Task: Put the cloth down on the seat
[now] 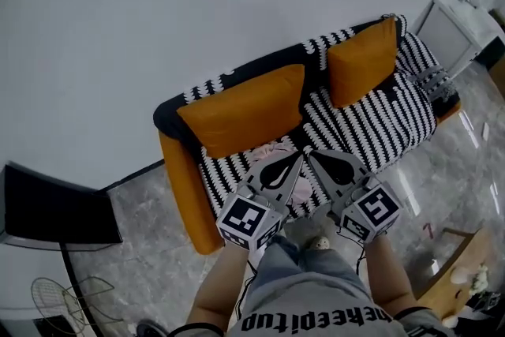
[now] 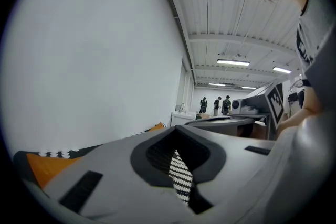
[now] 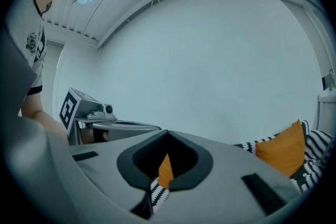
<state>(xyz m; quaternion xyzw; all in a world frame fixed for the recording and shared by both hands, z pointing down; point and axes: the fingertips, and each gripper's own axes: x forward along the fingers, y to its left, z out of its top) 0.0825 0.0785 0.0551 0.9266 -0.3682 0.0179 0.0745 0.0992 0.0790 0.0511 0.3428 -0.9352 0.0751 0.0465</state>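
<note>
Sofa [image 1: 183,193] first: orange, with a black-and-white striped cover [image 1: 398,102] draped over the seat [image 1: 359,134] and two orange cushions [image 1: 245,110] leaning on the backrest. We're holding both claws side by side in front of it, tips nearly meeting. The left claw [image 1: 297,158] is pinched together with nothing in it. The right claw [image 1: 311,154] is the same, with only bits of sofa showing through the gaps. The pale pink cloth [image 1: 274,147] lies on the seat, partly hidden behind the claws.
</note>
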